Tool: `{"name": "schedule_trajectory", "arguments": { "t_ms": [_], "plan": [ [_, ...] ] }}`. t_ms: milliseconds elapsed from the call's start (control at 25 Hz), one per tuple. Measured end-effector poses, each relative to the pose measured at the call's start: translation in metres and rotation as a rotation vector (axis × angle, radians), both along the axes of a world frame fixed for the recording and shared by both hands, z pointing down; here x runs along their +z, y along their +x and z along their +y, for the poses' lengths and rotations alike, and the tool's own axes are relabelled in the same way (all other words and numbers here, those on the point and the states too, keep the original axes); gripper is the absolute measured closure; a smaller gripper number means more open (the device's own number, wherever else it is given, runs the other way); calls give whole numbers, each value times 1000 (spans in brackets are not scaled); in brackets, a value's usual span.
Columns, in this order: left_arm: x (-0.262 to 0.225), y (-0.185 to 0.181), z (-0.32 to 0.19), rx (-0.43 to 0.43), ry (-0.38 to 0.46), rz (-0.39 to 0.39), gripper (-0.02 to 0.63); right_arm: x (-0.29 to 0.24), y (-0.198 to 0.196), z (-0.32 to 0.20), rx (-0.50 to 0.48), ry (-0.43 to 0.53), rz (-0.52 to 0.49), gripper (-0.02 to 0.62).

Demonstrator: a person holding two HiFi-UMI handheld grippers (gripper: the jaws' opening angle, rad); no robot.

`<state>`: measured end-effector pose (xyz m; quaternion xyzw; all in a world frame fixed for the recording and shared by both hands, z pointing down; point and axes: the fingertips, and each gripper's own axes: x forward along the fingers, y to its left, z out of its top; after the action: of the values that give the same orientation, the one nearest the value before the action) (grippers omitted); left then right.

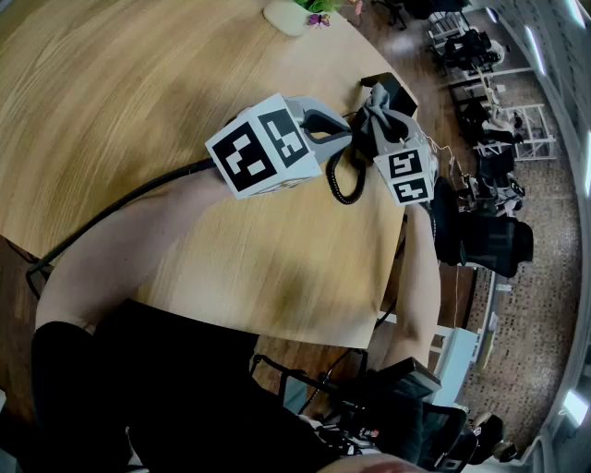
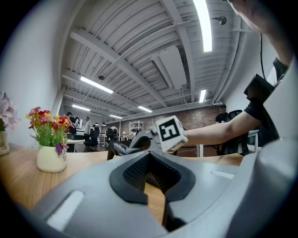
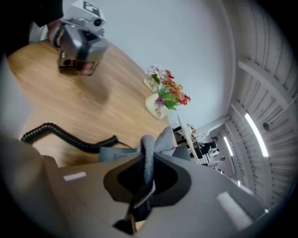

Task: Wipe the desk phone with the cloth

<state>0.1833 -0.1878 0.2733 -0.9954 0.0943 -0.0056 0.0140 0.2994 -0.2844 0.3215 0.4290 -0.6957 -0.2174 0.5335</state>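
Observation:
A black desk phone (image 1: pixel 392 90) sits near the table's right edge, and its coiled cord (image 1: pixel 340 181) loops toward me. My right gripper (image 1: pixel 388 139) is shut on a grey cloth (image 1: pixel 377 113) bunched over the phone. In the right gripper view the cloth (image 3: pixel 150 148) stands up between the jaws above the phone body (image 3: pixel 109 152) and cord (image 3: pixel 63 135). My left gripper (image 1: pixel 340 134) hovers just left of the phone, jaws together with nothing in them. From the left gripper view (image 2: pixel 151 181) the right gripper's marker cube (image 2: pixel 170 133) and cloth (image 2: pixel 121 148) lie straight ahead.
A round wooden table (image 1: pixel 138 83) carries a cream pot of flowers (image 1: pixel 294 14) at its far edge, and the flower pot (image 2: pixel 50 157) also shows left of the left gripper. A black cable (image 1: pixel 111 217) trails off the table's left. Office chairs (image 1: pixel 489 240) stand beyond the right edge.

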Motion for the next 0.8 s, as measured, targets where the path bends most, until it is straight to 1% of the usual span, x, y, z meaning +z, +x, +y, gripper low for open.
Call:
{"name": "schedule_trajectory", "arguments": {
  "t_ms": [80,200,240,280,320,400,520,600,720,800],
  "plan": [
    [-1,-3,-4,-12,1,-1,603,15,-15,26,-56,-46,27,577],
    [0,-5,-7,-23,-4,-5,603,38,-36,70,-150,-171,62,575],
    [0,-5,-7,-23,-6,-5,603,40,-41,82,-175,-204,62,575],
    [0,-5,-7,-22,-6,-5,603,36,-43,89,-188,-214,55,575],
    [0,-5,-7,-22,-4,-5,603,26,-44,88,-191,-198,45,575],
    [0,-5,-7,-23,-2,-5,603,-3,-36,67,-164,-112,34,575],
    [1,-5,-8,-26,-3,-6,603,-46,-9,10,-69,43,23,575],
    [1,-3,-9,-29,0,-3,603,-63,12,-30,12,113,-17,575],
    [1,-2,-8,-28,-2,-1,603,-72,39,-83,130,167,-77,575],
    [0,-2,-7,-26,-4,-1,603,-68,50,-105,185,163,-99,575]
  ]
}}
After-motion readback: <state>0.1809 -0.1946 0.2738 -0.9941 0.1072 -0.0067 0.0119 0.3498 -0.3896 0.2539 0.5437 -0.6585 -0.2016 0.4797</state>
